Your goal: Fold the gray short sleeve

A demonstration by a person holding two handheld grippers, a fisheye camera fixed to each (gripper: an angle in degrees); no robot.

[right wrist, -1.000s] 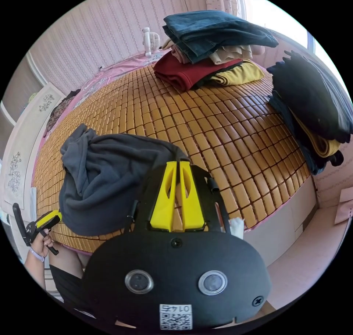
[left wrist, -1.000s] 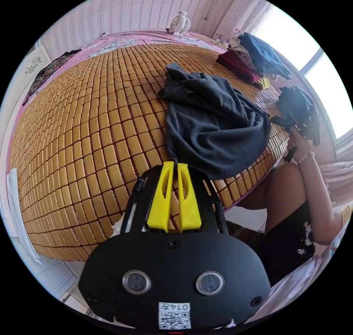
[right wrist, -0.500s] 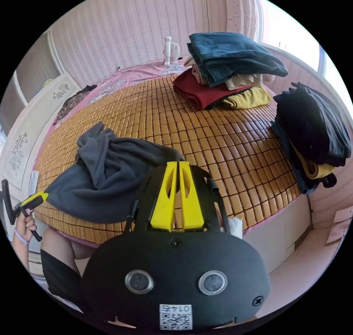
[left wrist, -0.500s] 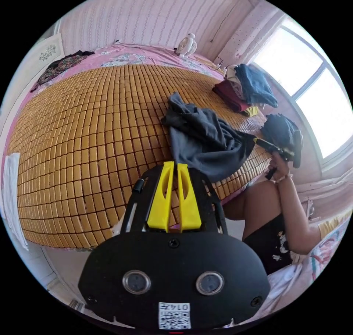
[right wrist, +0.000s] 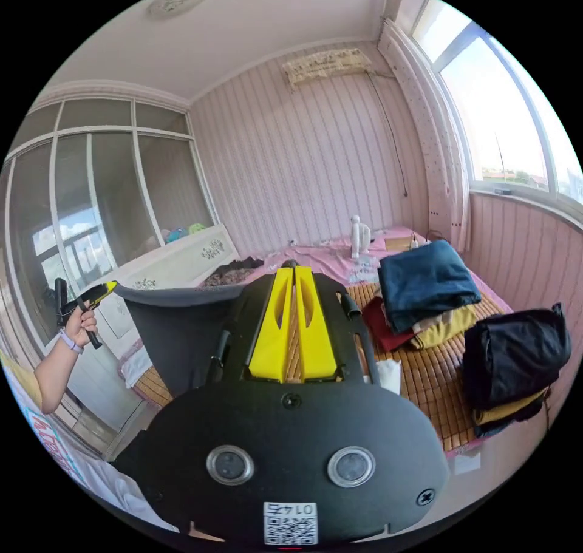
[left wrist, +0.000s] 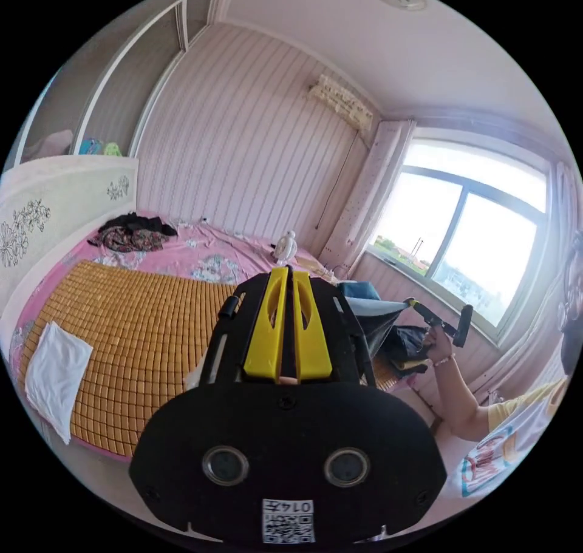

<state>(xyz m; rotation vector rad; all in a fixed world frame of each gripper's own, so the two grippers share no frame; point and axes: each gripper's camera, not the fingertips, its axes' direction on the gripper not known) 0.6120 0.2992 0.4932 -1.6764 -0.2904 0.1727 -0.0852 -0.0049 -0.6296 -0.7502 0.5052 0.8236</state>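
Pink walls ring a bed with a bamboo mat. Both grippers, left gripper and right gripper, are closed on the gray shirt, holding it up, stretched, at 9 o'clock in the right gripper view. No fold made yet; all folding is left.

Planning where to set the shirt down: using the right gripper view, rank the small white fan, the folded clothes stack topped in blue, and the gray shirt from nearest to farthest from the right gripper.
1. gray shirt, hanging beside the right gripper, on its left.
2. folded clothes stack, on the mat to the right.
3. small white fan, at the bed's far end by the wall.
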